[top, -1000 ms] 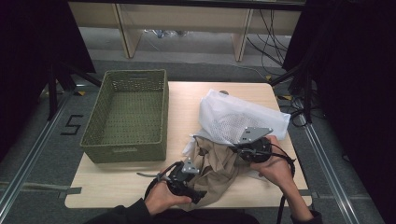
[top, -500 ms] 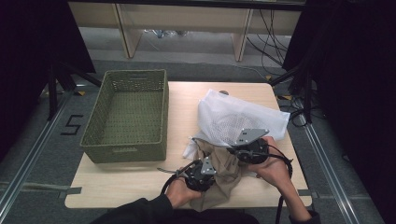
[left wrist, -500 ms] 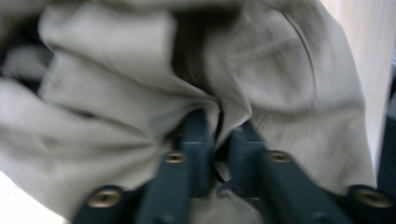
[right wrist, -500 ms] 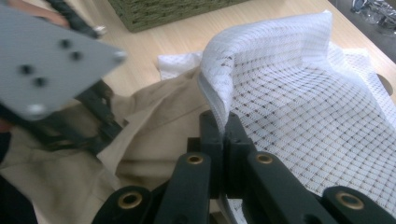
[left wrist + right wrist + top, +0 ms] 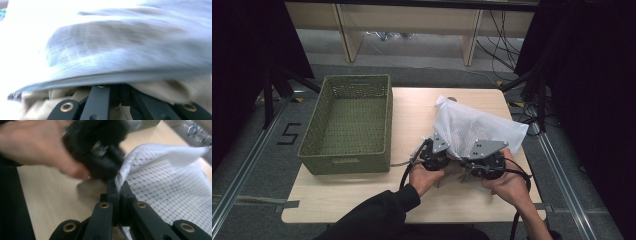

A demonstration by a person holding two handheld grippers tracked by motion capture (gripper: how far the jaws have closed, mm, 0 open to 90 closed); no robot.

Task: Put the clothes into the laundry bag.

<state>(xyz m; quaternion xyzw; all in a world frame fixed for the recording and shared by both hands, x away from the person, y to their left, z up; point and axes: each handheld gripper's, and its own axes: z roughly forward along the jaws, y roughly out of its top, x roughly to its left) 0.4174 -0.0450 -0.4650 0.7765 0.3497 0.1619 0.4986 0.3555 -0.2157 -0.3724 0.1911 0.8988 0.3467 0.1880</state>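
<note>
A white mesh bag (image 5: 474,127) lies on the right half of the table, and both grippers meet at its near edge. In the left gripper view my left gripper (image 5: 113,91) is shut on a beige cloth (image 5: 60,96), tucked under the bag's mesh (image 5: 120,50). My right gripper (image 5: 119,188) is shut on the bag's edge (image 5: 162,187) and holds it up. From above, the left gripper (image 5: 447,156) and right gripper (image 5: 466,161) sit almost side by side. The cloth is mostly hidden by the bag and the hands.
A green woven basket (image 5: 344,165) stands on the left part of the wooden table (image 5: 362,200). The person's left hand (image 5: 37,142) and its gripper sit close in front of the right gripper's camera. Cables and shelf legs lie beyond the table's far edge.
The left gripper closed on the beige cloth and moved right and away from the table's front edge, up to the bag's edge beside the right gripper. The cloth has largely gone under the bag.
</note>
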